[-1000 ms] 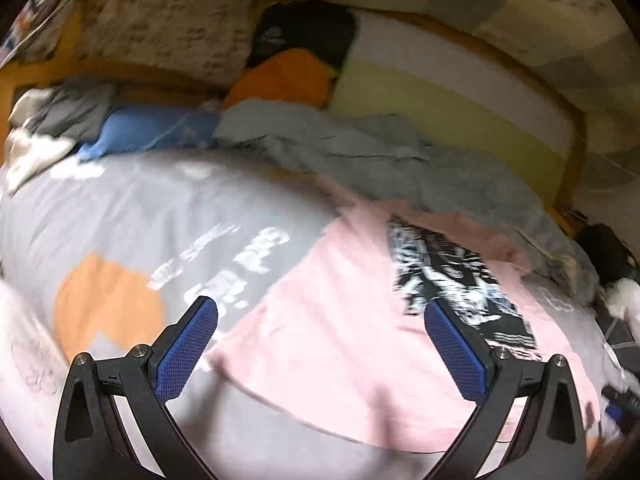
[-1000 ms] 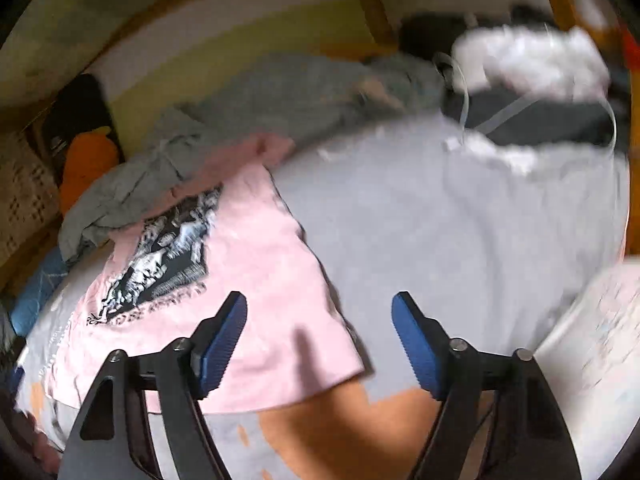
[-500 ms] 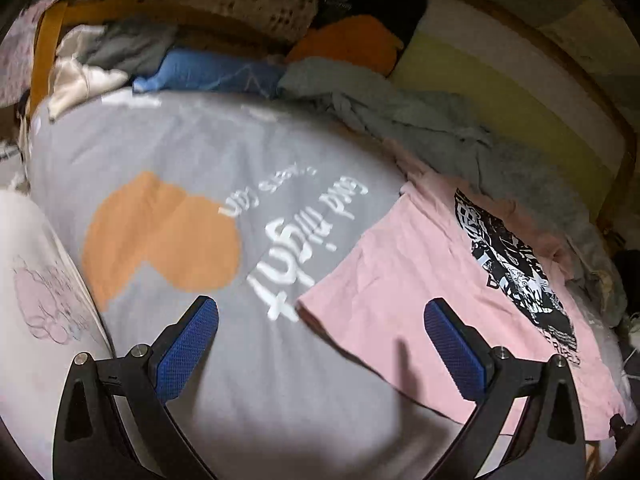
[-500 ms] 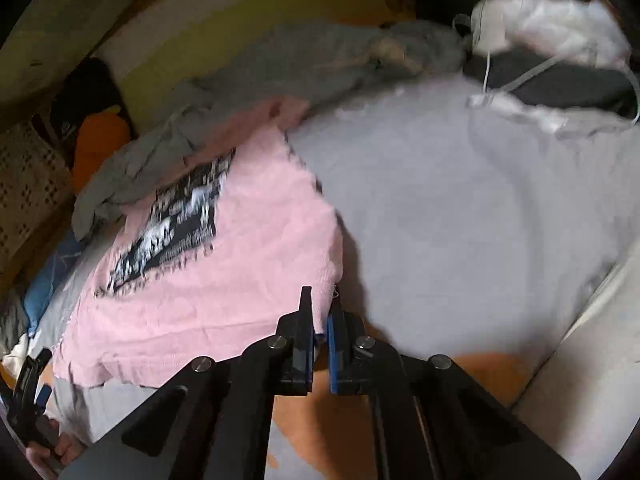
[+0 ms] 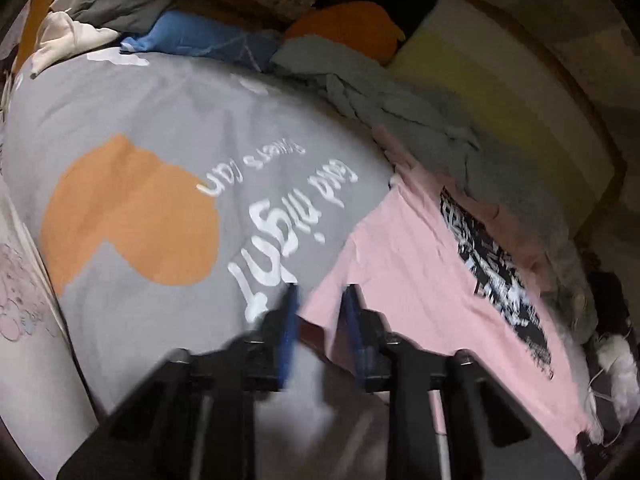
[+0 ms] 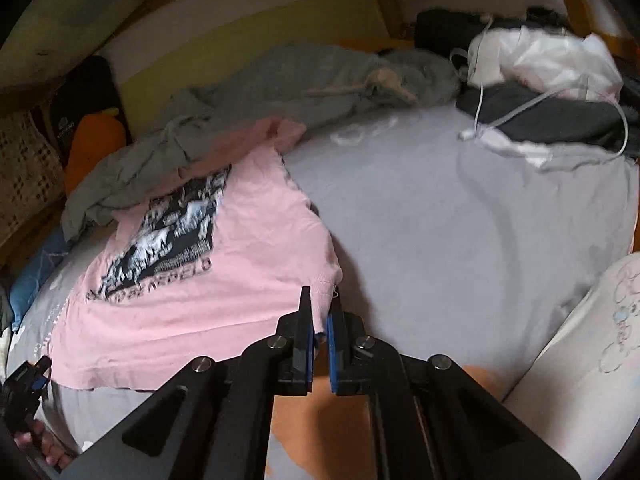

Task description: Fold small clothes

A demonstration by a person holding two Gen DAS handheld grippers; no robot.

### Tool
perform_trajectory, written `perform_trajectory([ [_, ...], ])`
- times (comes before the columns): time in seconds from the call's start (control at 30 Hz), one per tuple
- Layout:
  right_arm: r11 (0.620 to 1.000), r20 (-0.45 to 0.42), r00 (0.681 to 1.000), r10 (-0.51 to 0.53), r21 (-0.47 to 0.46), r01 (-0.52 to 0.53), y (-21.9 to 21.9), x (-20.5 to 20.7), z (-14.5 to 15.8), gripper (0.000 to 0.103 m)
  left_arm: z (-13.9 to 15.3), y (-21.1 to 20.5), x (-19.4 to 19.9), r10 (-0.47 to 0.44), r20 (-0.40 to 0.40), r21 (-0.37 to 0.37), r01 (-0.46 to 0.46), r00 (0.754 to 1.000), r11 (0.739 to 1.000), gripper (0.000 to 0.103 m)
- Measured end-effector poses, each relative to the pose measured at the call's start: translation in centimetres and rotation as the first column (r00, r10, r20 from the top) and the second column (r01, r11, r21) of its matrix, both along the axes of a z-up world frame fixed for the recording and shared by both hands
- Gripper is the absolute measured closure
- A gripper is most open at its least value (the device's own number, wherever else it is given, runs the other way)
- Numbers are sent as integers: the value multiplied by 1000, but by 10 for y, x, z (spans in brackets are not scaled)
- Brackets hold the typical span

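A pink T-shirt with a black-and-white print lies flat on the grey bed cover. My left gripper sits low at the shirt's near left corner. Its blurred jaws are closing, with the pink hem between them and a narrow gap still showing. In the right wrist view my right gripper is shut on the near right corner of the pink T-shirt, pinching the hem between its blue pads.
A crumpled grey garment lies over the shirt's far edge. White and dark clothes are piled at the back right, and blue and beige ones at the back left. A white pillow lies near the right gripper, with the yellow headboard behind.
The left gripper came down to the shirt's left corner and its jaws swung from wide apart to nearly together. The right gripper shut on the right corner and has stayed there.
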State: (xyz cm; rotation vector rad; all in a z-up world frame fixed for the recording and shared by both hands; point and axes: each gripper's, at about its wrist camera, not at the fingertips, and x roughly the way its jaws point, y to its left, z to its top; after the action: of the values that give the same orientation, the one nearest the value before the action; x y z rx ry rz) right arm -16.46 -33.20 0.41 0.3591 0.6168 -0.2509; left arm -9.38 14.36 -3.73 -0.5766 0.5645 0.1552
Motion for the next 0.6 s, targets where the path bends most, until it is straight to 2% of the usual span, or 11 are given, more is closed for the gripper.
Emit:
perform_trajectory([
  [0.07,999,-3,1000,-15,35,15,-5,1,-2,98,15,-1,-14,27,61,35,-30,998,999,100],
  [0.13,998,44,999,-27,55,25,-8,-5,5,99,41,-2,-33,71,119,68,-79,990,995,100],
  [0.27,1000,160,987,-10,25,6,-1,-33,45,99,104,-2,-82,98,264,106,-130,960,986,100],
  [0.33,1000,212,977,-5,27,-1,-2,-54,67,99,129,-9,-99,95,299,194,-158,950,968,100],
  [0.37,1000,233,973,0,27,-6,-2,-62,75,99,133,-12,-102,89,287,232,-160,954,959,100],
  [0.43,1000,238,971,11,-9,-9,1,-70,85,99,130,-16,-101,81,240,249,-142,967,958,100],
  [0.53,1000,204,979,-2,-27,8,5,-69,81,99,111,-7,-92,110,149,199,-139,983,970,100],
  [0.6,1000,171,985,-8,16,6,2,-64,70,99,98,3,-85,131,81,121,-140,988,983,100],
])
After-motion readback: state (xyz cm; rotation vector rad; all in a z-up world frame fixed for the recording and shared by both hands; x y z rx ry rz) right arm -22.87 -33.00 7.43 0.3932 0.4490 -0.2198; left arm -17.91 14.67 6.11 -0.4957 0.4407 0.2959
